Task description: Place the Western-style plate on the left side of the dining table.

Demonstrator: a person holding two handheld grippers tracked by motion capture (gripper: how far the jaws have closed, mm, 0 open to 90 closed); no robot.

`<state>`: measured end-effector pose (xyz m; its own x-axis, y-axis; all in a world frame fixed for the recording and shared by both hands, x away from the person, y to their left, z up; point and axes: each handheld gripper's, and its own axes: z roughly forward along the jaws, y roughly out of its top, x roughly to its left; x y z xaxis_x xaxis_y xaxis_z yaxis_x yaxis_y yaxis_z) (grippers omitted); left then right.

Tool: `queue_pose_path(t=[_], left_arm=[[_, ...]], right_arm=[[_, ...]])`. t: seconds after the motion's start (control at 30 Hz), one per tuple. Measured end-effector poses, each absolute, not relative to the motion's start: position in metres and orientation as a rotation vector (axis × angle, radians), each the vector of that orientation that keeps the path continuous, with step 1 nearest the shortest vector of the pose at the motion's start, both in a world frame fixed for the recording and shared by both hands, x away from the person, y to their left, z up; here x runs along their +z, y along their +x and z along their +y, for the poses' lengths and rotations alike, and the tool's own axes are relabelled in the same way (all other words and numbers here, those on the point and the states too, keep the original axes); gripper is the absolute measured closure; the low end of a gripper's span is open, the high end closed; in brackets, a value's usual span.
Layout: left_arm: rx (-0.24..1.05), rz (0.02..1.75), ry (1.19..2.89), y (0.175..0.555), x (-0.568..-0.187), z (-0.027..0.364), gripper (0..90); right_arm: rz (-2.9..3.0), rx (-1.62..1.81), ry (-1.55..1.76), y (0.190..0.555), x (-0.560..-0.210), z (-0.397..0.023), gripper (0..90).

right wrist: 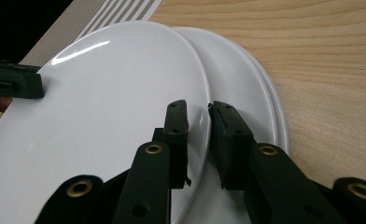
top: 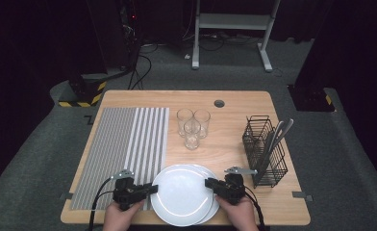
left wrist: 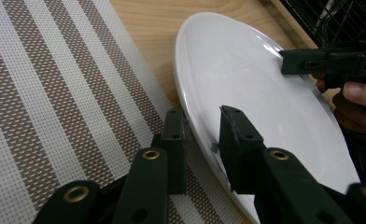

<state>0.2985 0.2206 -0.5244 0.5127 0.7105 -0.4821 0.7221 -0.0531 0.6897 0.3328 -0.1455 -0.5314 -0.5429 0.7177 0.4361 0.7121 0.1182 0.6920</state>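
Three clear glasses [top: 192,126] cluster mid-counter [top: 234,103]. A striped placemat [top: 124,149] lies at left. A black wire caddy [top: 264,151] holds cutlery [top: 278,134] at right.

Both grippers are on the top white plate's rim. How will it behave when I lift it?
The top plate looks rigid, so it likely won't flex. Its glossy glaze may slip in the left gripper and right gripper. It is probably breakable if dropped.

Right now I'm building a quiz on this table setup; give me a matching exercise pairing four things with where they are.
Things:
1. top plate
2. glasses
3. striped mat
4. wire basket

Places:
A. far middle of the table, clustered
B. right side, holding cutlery
C. left half of the table
D. near edge, its rim between the jaws of the left tool and right tool

Pairs: 1-D, 2-A, 3-C, 4-B
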Motion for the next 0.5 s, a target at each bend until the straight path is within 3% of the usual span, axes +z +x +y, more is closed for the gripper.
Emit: queue_pose_path(t=[0.5], left_arm=[[0.006, 1.178, 1.747, 0.31, -0.52, 0.218, 75.5]], right_arm=[[2.272, 1.447, 1.529, 0.337, -0.523, -0.145, 80.8]])
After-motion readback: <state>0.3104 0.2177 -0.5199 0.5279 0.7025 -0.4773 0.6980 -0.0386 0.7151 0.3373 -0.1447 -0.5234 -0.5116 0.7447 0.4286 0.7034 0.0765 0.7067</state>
